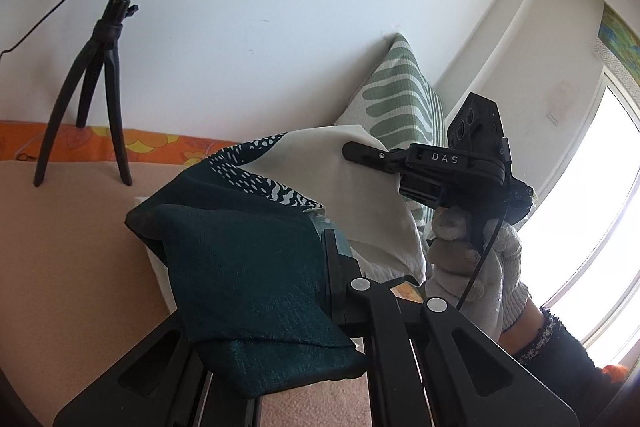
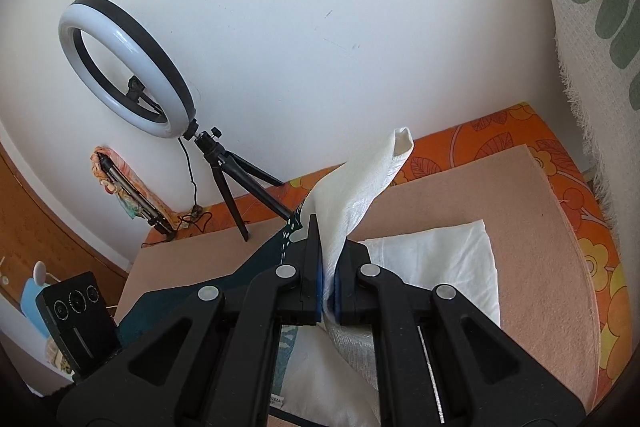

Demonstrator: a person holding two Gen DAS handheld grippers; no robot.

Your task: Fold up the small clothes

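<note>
A small garment, dark teal with white speckles and a cream part [image 1: 248,259], hangs lifted between my two grippers above the tan mat [image 1: 76,259]. My left gripper [image 1: 326,267] is shut on its teal part, which drapes over the left finger. My right gripper [image 2: 326,291] is shut on the cream part [image 2: 360,179], which sticks up past the fingers. In the left wrist view the right gripper [image 1: 360,151], held by a gloved hand, pinches the cream edge. A folded white cloth [image 2: 444,263] lies on the mat below.
A ring light on a black tripod [image 2: 132,75] stands at the far edge of the mat by the white wall. An orange flowered sheet [image 2: 504,131] borders the mat. A green-patterned cushion [image 1: 404,95] leans at the right. A bright window [image 1: 592,195] is far right.
</note>
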